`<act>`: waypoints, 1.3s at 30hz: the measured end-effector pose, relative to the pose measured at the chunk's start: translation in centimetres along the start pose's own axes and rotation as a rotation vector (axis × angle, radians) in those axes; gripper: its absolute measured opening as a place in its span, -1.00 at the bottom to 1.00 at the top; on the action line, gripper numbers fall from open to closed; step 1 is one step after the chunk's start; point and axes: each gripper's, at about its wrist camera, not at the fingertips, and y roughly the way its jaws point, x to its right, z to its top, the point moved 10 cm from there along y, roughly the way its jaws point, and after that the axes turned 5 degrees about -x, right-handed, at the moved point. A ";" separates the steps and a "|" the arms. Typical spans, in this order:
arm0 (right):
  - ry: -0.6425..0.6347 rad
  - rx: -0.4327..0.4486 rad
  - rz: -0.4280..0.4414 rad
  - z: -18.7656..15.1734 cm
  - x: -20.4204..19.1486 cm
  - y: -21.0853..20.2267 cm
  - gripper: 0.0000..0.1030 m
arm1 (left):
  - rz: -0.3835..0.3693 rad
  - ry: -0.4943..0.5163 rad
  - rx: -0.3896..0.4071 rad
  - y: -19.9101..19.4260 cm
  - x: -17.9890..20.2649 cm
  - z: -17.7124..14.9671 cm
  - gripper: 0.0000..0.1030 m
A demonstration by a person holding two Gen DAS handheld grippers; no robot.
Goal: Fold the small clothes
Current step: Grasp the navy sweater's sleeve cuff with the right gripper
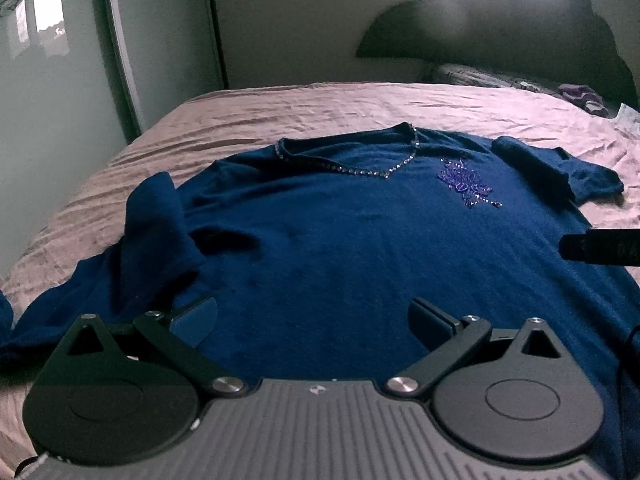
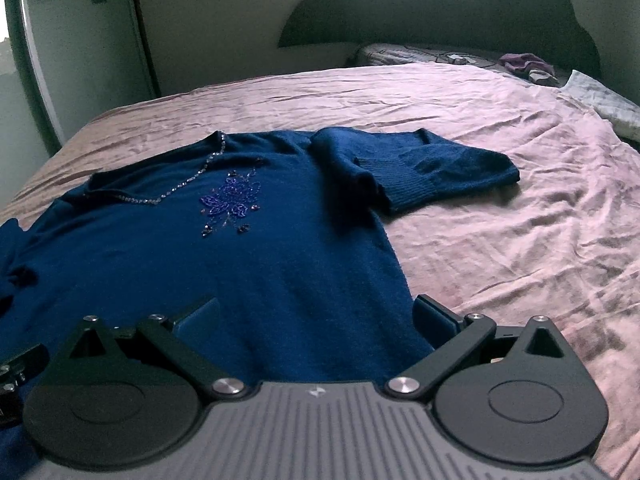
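Pink bedsheet (image 2: pixel 500 168) carries a blue short-sleeved sweater (image 1: pixel 340 240) spread front-up, beaded flower (image 2: pixel 232 204) showing. Left gripper (image 1: pixel 312 320) and right gripper (image 2: pixel 316 320) hover spread wide over its hem, holding nothing.

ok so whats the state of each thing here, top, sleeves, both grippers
blue top: spread face up on the bed, unfolded
its left-view sleeve: flopped onto the body
its other sleeve: lying out on the pink sheet
left gripper: open, empty
right gripper: open, empty
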 end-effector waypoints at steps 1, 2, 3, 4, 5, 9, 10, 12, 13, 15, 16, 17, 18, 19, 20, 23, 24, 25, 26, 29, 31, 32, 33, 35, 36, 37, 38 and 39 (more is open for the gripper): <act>0.001 -0.001 -0.001 0.0 0.1 0.1 1.00 | 0.002 0.003 -0.001 0.0 0.0 0.0 0.99; 0.003 -0.002 -0.002 0.0 0.1 0.1 1.00 | 0.003 0.005 -0.002 0.1 0.1 0.0 0.99; 0.004 -0.003 -0.003 0.0 0.2 0.1 1.00 | 0.003 0.006 -0.002 0.1 0.1 0.1 0.99; 0.005 -0.004 -0.004 0.0 0.3 0.1 1.00 | 0.002 0.008 -0.002 0.2 0.1 0.1 0.99; 0.005 -0.005 -0.004 0.0 0.3 0.2 1.00 | 0.001 0.010 -0.003 0.2 0.2 0.2 0.99; 0.009 -0.009 -0.007 0.0 0.5 0.4 1.00 | -0.003 0.020 -0.005 0.5 0.5 0.4 0.99; 0.010 -0.011 -0.006 0.0 0.6 0.5 1.00 | -0.006 0.023 -0.005 0.6 0.6 0.5 0.99; 0.012 -0.011 -0.002 0.0 0.6 0.6 1.00 | -0.010 0.028 -0.007 0.8 0.8 0.7 0.99; 0.008 -0.006 0.011 0.1 0.6 0.6 1.00 | -0.011 0.030 -0.006 1.0 0.9 0.9 0.99; -0.022 0.043 0.078 0.4 0.0 0.0 1.00 | -0.015 0.036 -0.004 1.1 1.2 1.2 0.99; -0.045 0.089 0.106 0.7 -0.3 -0.6 1.00 | -0.018 0.043 -0.003 1.2 1.4 1.4 0.99; -0.084 0.136 0.116 1.1 -0.6 -1.2 1.00 | -0.020 0.051 -0.001 1.3 1.6 1.6 0.99; -0.148 0.181 0.107 1.5 -1.0 -1.8 1.00 | -0.020 0.056 0.000 1.3 1.8 1.7 0.99; -0.230 0.217 0.074 1.8 -1.4 -2.1 1.00 | -0.021 0.063 0.002 1.5 1.9 1.9 0.99; -0.299 0.234 0.033 2.0 -1.6 -2.1 1.00 | -0.022 0.067 0.003 1.6 2.1 2.1 0.99; -0.359 0.236 -0.011 2.8 -0.7 -1.2 1.00 | -0.029 0.078 0.006 1.9 2.5 2.5 0.99; -0.342 0.237 0.027 3.3 -0.2 -1.0 1.00 | -0.031 0.080 0.006 2.0 2.6 2.6 0.99; -0.314 0.241 0.077 3.9 0.5 -0.8 1.00 | -0.032 0.083 0.004 2.2 2.6 2.6 0.99; -0.287 0.252 0.102 4.5 1.3 -0.6 1.00 | -0.032 0.088 0.000 2.5 2.7 2.6 0.99; -0.189 0.263 0.055 7.0 5.0 0.9 1.00 | -0.032 0.098 -0.019 3.2 2.7 2.4 0.99; -0.122 0.284 0.041 8.8 7.3 1.5 0.99 | -0.038 0.100 -0.031 3.7 2.7 2.3 0.99; -0.102 0.284 0.024 9.5 8.2 2.0 0.99 | -0.040 0.100 -0.037 4.0 2.8 2.3 0.99; -0.104 0.286 0.002 10.2 8.8 2.6 0.99 | -0.041 0.101 -0.042 4.3 2.9 2.3 0.99; -0.150 0.278 -0.044 10.6 9.2 3.6 0.85 | -0.042 0.105 -0.054 4.7 3.1 2.2 0.99; -0.183 0.264 -0.060 10.6 9.3 3.9 0.75 | -0.041 0.111 -0.059 4.9 3.2 2.2 0.99; -0.224 0.255 -0.066 10.4 9.0 4.1 0.74 | -0.039 0.119 -0.063 5.1 3.2 2.1 0.99; -0.254 0.256 -0.068 9.9 8.9 4.0 0.74 | -0.038 0.124 -0.063 5.2 3.2 2.0 0.99; -0.295 0.258 -0.074 9.4 8.8 3.8 0.74 | -0.035 0.128 -0.061 5.2 3.2 2.0 0.99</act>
